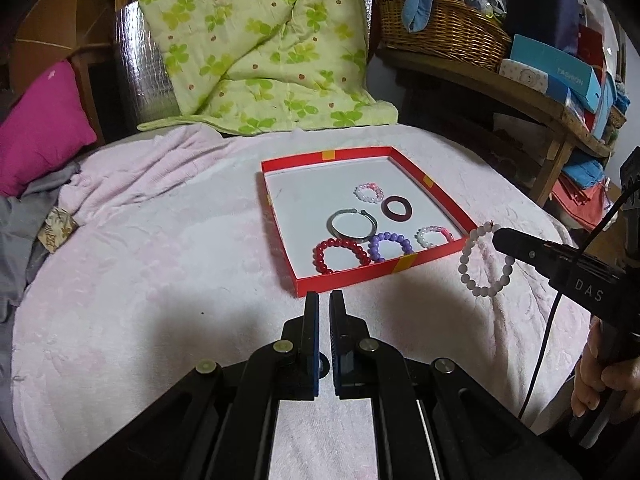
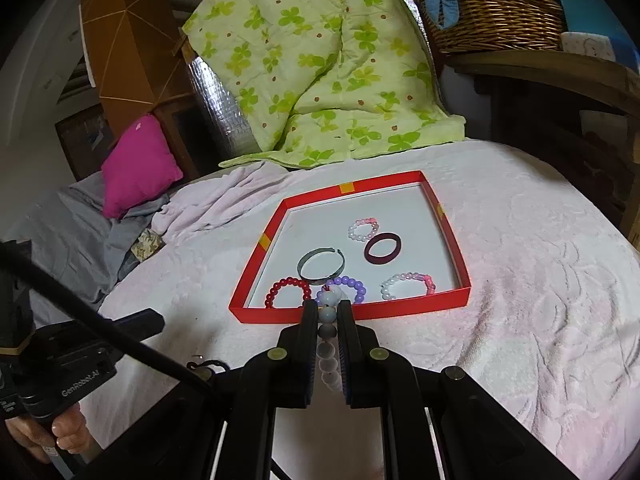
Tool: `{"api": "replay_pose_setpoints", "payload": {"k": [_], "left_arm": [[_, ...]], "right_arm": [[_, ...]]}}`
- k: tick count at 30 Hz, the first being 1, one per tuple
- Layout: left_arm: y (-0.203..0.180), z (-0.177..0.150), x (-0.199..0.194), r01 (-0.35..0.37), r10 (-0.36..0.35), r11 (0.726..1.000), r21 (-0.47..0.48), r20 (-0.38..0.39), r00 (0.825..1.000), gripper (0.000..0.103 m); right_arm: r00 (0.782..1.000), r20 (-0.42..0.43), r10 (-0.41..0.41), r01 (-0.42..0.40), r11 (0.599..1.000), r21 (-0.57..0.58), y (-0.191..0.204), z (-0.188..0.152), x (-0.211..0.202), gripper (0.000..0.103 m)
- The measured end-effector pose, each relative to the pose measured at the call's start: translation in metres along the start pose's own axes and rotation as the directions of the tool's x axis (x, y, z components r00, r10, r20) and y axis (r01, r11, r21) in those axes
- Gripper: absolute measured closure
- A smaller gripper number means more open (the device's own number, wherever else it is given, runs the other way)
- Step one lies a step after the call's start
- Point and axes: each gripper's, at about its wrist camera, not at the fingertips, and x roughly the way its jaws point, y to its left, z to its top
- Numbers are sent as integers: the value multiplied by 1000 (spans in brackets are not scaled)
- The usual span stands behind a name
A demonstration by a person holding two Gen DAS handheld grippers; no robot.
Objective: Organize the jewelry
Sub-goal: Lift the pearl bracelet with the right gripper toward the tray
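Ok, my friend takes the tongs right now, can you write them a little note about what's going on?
Left tongs: shut, empty, just short of the red tray.
Right tongs: shut on the white bead bracelet, held up beside the tray's near right corner.
Done: six bracelets lie in the tray, among them the red bead one and the silver bangle.
Left: set the white one in the tray.

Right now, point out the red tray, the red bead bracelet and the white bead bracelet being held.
red tray [image 1: 362, 275]: left wrist view, near wall.
red bead bracelet [image 1: 322, 249]: left wrist view, left beads.
white bead bracelet [image 1: 466, 250]: left wrist view, hanging loop's left side.
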Motion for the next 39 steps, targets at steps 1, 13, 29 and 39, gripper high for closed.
{"api": "replay_pose_setpoints", "payload": {"k": [1, 13, 29, 39], "left_arm": [[-1, 0, -1, -6, 6, 1000, 1, 2, 1000, 98], [-7, 1, -2, -46, 46, 999, 11, 13, 999, 98], [-4, 0, 18, -49, 49, 999, 4, -3, 999, 98], [-7, 6, 16, -41, 41, 999, -3, 7, 999, 98]], "right_arm": [[1000, 0, -2, 2, 1000, 2, -1, 0, -1, 92], [1000, 4, -10, 10, 1000, 18, -7, 0, -5, 92], [1000, 2, -30, 30, 998, 52, -23, 4, -3, 92], [999, 34, -26, 23, 997, 79, -27, 15, -9, 92]]}}
